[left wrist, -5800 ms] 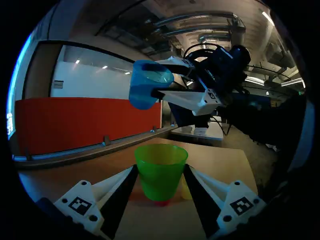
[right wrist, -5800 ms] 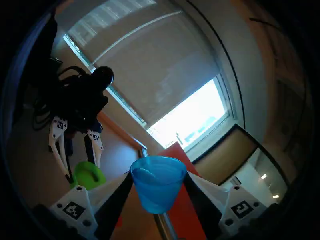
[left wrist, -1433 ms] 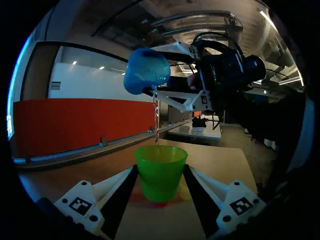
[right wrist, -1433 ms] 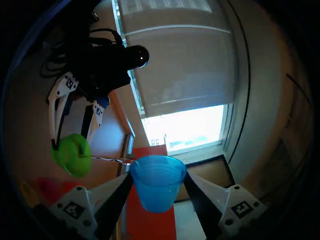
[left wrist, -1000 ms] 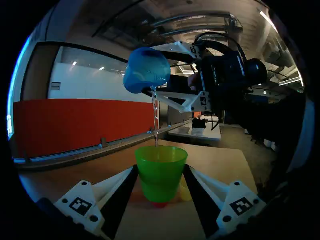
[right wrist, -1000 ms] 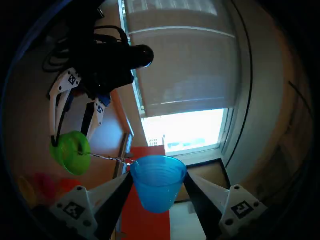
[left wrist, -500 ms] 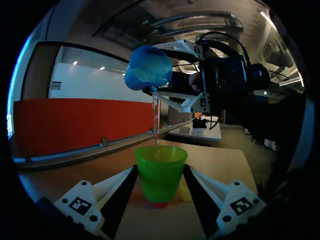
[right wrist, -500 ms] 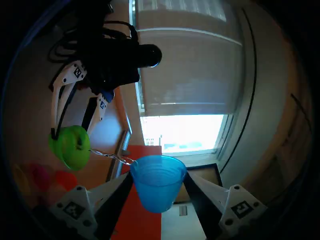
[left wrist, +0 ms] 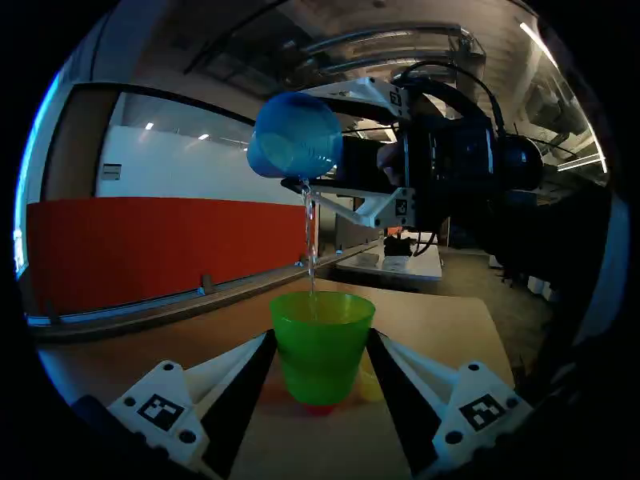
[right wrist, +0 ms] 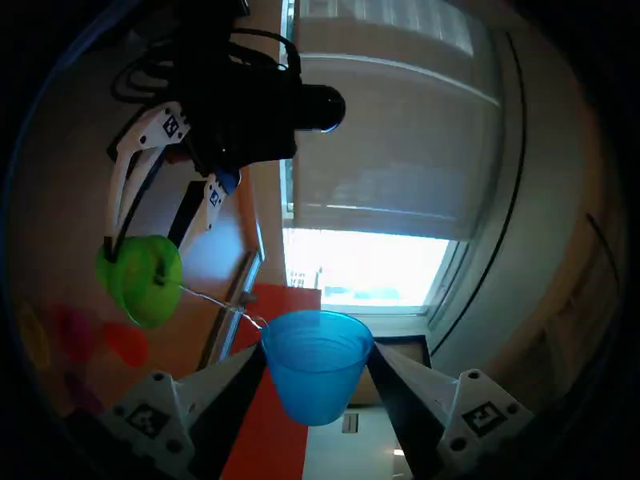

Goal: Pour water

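Right gripper [right wrist: 317, 356] clamps tilted blue cup [right wrist: 316, 388], left gripper [left wrist: 322, 342] grips green cup [left wrist: 322, 364]; thin stream [left wrist: 307, 240] lands near its rim, one wobble could wet the desk [left wrist: 448, 320]

Dim interior; window [right wrist: 360, 268] glare; fisheye warping

**Two finger-mounted cameras, facing each other**

The left gripper view looks level along its fingers [left wrist: 240, 380] across the surface [left wrist: 448, 320], green cup [left wrist: 322, 352] close between them. The right gripper view is rolled sideways, blue cup [right wrist: 317, 364] close between its fingers [right wrist: 408, 384]. Beyond the fingers, both views share the two cups and the water stream [left wrist: 308, 232]
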